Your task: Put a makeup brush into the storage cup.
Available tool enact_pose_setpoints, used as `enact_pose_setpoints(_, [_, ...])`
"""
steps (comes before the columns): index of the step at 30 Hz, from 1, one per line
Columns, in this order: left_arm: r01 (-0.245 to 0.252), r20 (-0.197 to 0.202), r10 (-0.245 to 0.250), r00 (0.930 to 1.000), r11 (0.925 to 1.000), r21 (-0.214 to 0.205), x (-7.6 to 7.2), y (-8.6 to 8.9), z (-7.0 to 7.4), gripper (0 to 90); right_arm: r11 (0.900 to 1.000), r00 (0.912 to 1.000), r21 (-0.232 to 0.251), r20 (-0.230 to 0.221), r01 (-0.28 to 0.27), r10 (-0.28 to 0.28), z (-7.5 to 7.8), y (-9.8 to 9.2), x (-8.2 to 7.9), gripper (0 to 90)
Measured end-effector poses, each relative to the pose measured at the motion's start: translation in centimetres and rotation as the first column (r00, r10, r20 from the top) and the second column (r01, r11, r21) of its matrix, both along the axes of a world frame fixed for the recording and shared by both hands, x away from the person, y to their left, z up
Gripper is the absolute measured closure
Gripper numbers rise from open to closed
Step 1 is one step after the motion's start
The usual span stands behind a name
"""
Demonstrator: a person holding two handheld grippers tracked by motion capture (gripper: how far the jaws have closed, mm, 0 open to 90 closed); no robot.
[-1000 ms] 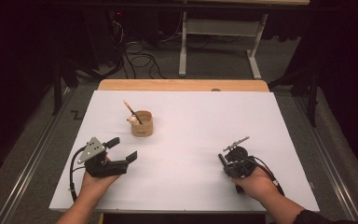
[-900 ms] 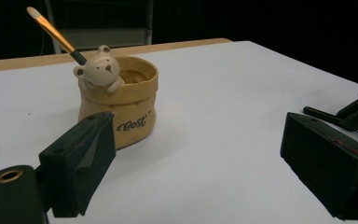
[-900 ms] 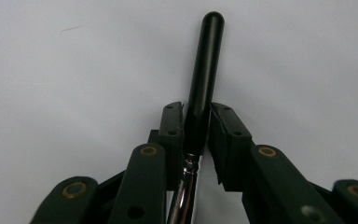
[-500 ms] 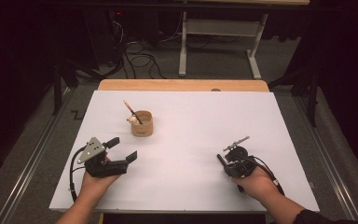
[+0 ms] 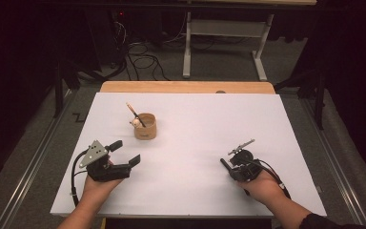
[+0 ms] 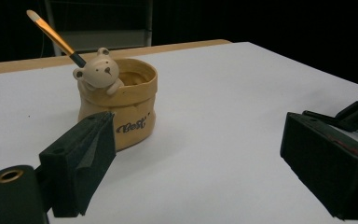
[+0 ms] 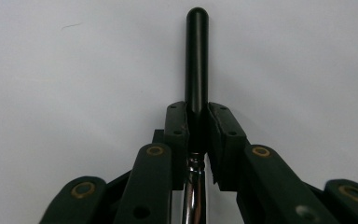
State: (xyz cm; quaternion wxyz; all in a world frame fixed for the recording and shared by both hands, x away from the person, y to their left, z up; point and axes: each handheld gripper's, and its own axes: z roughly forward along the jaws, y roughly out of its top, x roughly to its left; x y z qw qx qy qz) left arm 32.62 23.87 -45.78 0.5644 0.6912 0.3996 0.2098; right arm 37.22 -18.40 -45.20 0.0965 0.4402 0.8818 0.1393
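Two grippers rest on the white table, one in each of the person's hands, and there is one small tan pot with one paintbrush leaning in it, at the far left of the sheet.

The left gripper sits at the near left, its jaws spread wide with nothing between them. The right gripper sits at the near right, well apart from the pot; its jaws have just been closing and now clench a slim black-handled tool.

From above, that tool is hardly to be made out; the pot looks plain and only a pale blob shows at its rim. The left gripper view, looking across the table between its own two pads, shows the pot to be shaped like a sack with lettering on its front, a little bear figure peering over the rim, and the brush with an orange handle slanting up to the left. The right gripper view shows the grip itself: the pads press on the black handle, which points away over the bare sheet, and a shiny metal shaft runs back between the jaws.
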Motion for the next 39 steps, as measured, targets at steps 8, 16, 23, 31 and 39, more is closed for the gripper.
enact_pose_setpoints(8, [0.001,0.003,-0.001,1.0000,1.0000,0.003,0.0,-0.1,0.0,11.4,0.9998,0.9998,0.007,0.003,-0.018,0.018,0.0,-0.1,0.0,80.7])
enact_pose_setpoints(16, [-0.006,0.013,0.006,0.9999,1.0000,0.004,-0.1,0.0,0.1,11.5,0.9988,0.9994,0.039,0.015,-0.031,0.031,1.0,-0.2,0.3,80.7])
enact_pose_setpoints(23, [-0.008,0.022,0.008,0.9997,1.0000,0.003,-0.2,0.0,0.2,11.5,0.9982,0.9983,0.036,0.034,-0.049,0.047,2.7,-0.4,0.6,80.6])
enact_pose_setpoints(31, [-0.009,0.031,0.008,0.9995,0.9999,0.007,-0.2,-0.1,0.2,11.6,0.9968,0.9974,0.048,0.039,-0.063,0.061,4.2,-1.1,0.7,80.7])
enact_pose_setpoints(39, [-0.013,0.038,0.011,0.9992,0.9991,0.041,-0.3,-0.5,0.3,11.7,0.9925,0.9930,0.042,0.029,-0.115,0.114,4.8,-1.0,0.4,80.7])
